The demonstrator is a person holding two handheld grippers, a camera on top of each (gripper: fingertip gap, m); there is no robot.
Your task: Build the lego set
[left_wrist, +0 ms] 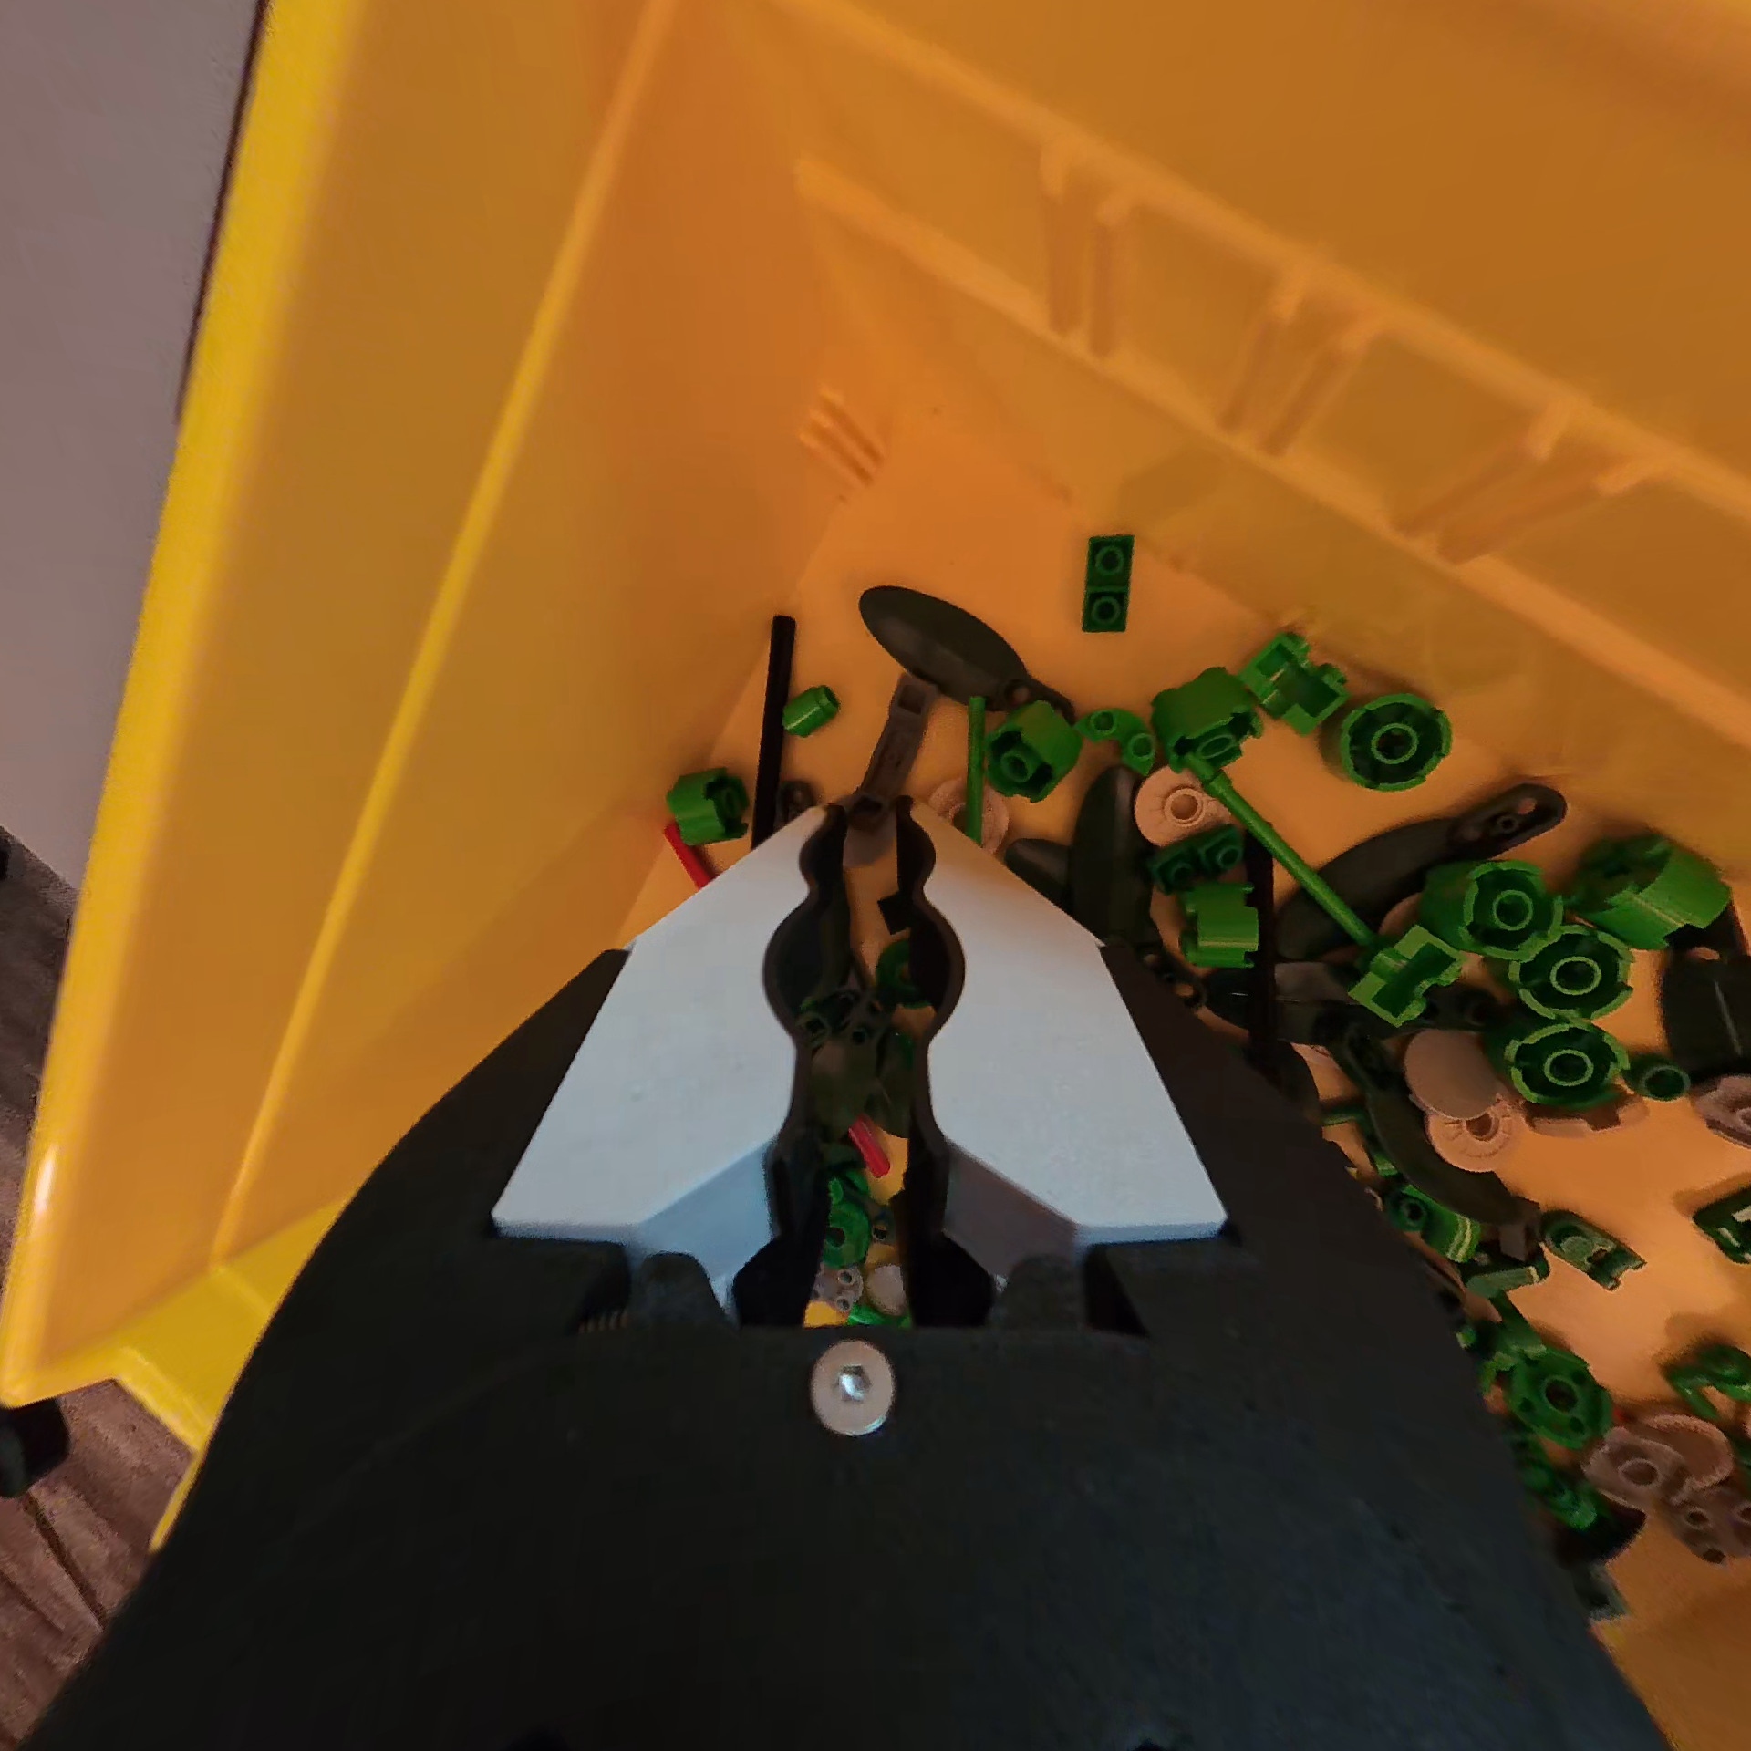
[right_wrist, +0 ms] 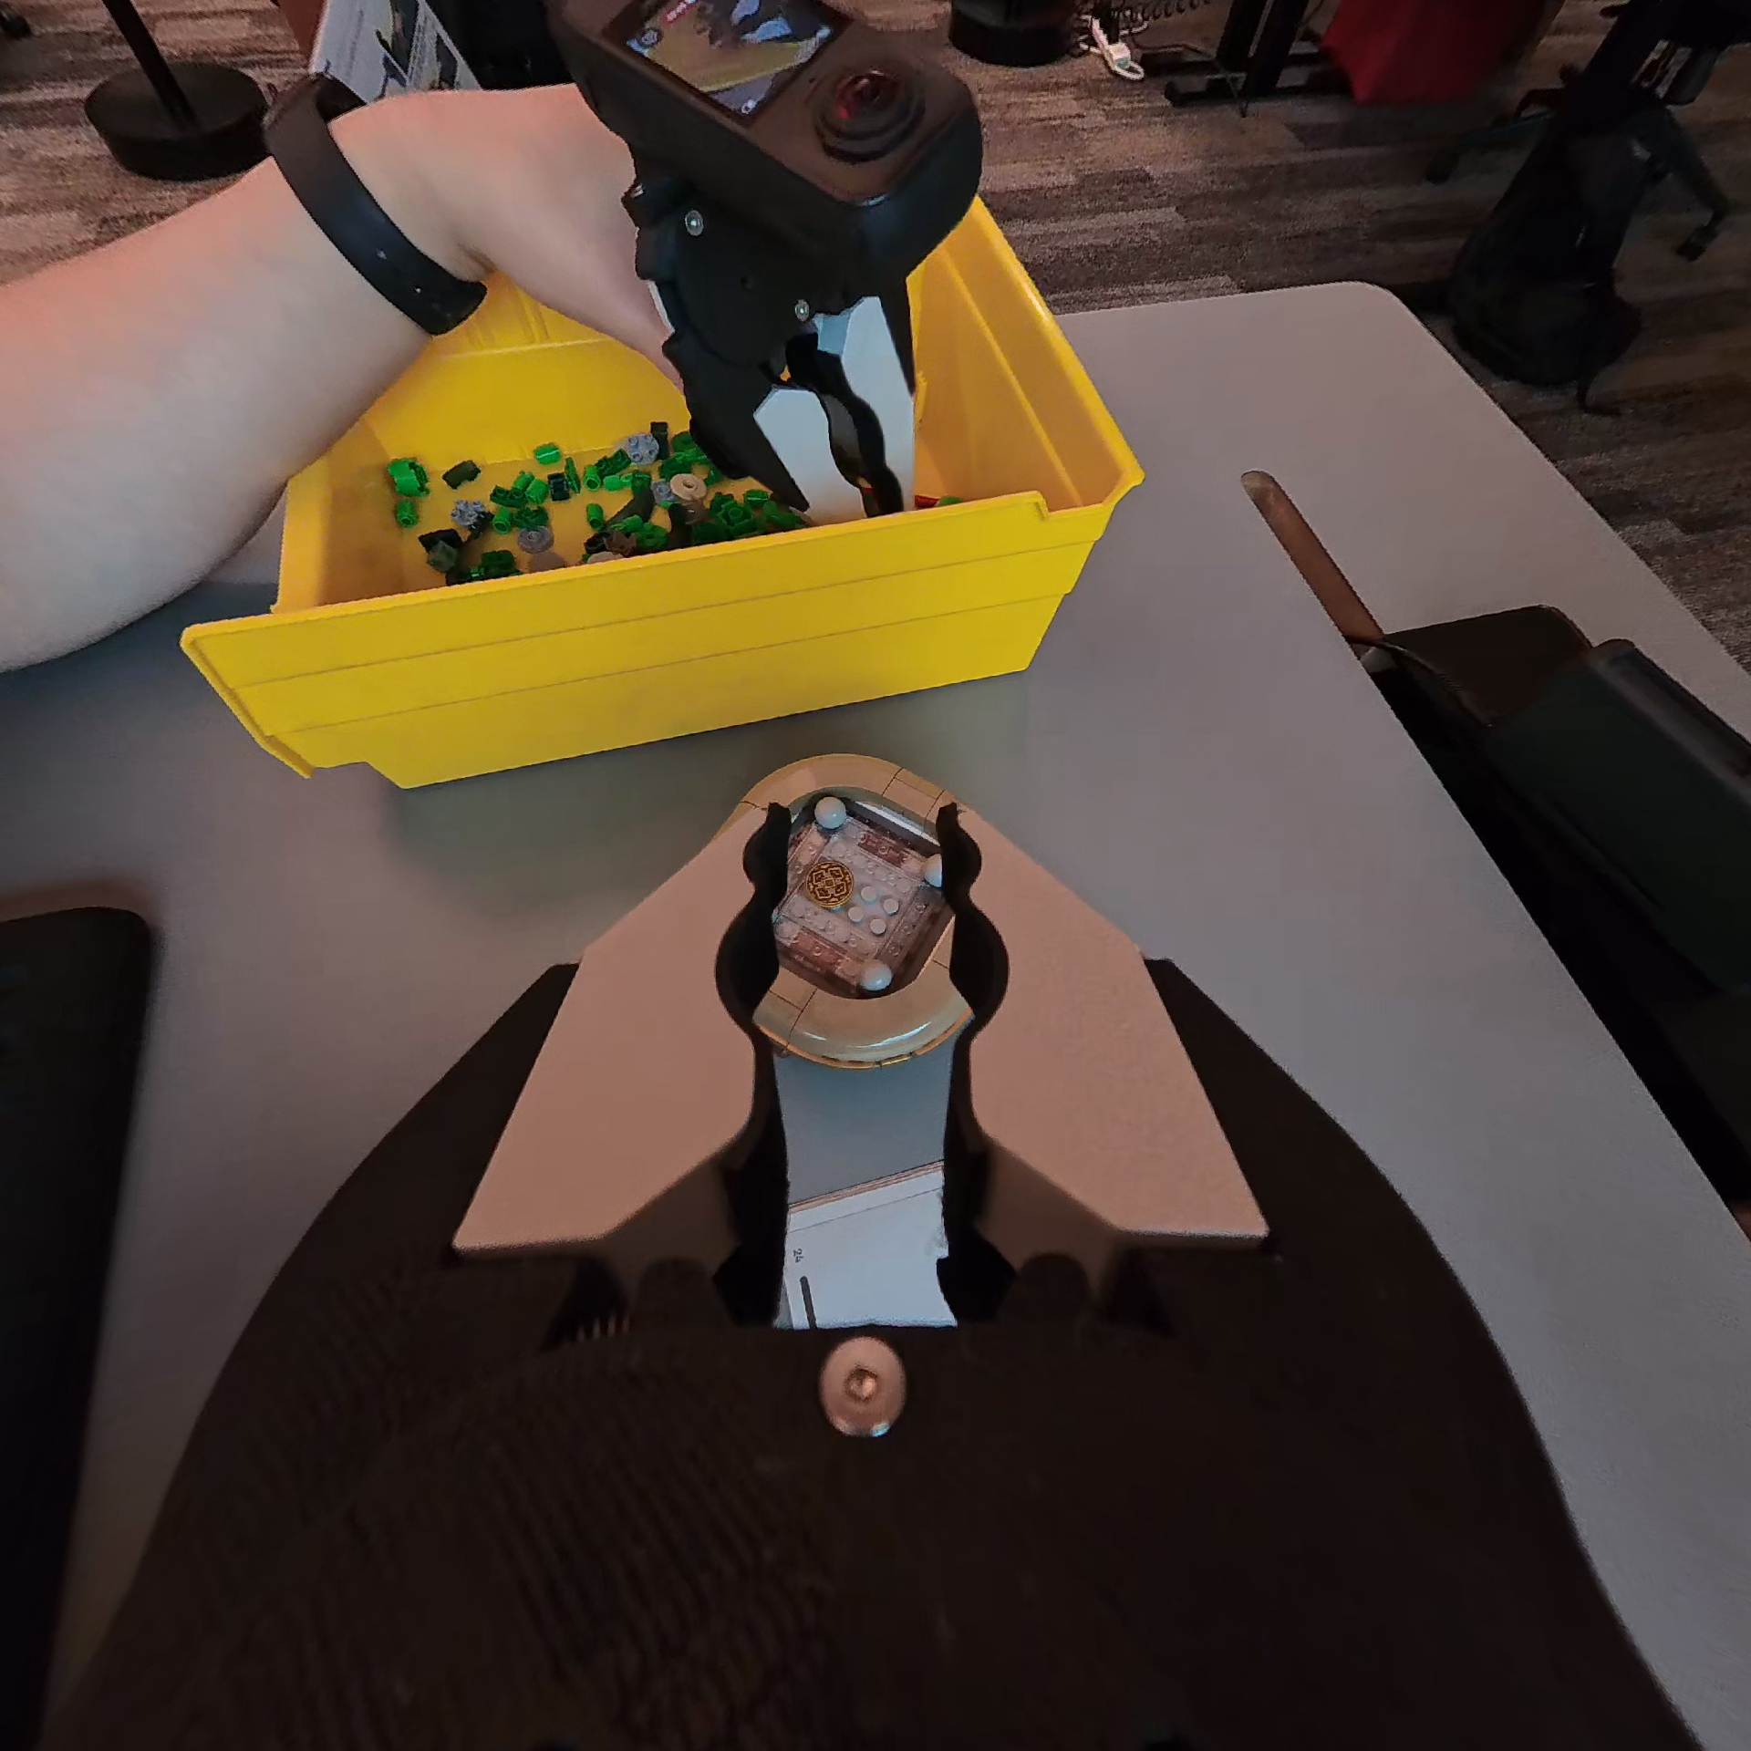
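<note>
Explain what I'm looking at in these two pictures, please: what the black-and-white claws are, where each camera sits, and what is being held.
There is no robot arm here. A person holds a handheld two-finger gripper in each hand, and each carries a wide-angle camera looking along its fingers.

The left wrist view looks down into a yellow bin of loose lego pieces, mostly green, some grey and black. The left gripper has its fingers nearly closed around a dark grey piece at the tips.

The right wrist view looks across a grey table. The right gripper has its fingers on either side of a round tan lego base topped with a square studded section; I cannot tell if they press it. Farther off, the same bin shows the other gripper reaching in, with the person's hand on it. A printed booklet lies below the base.
</note>
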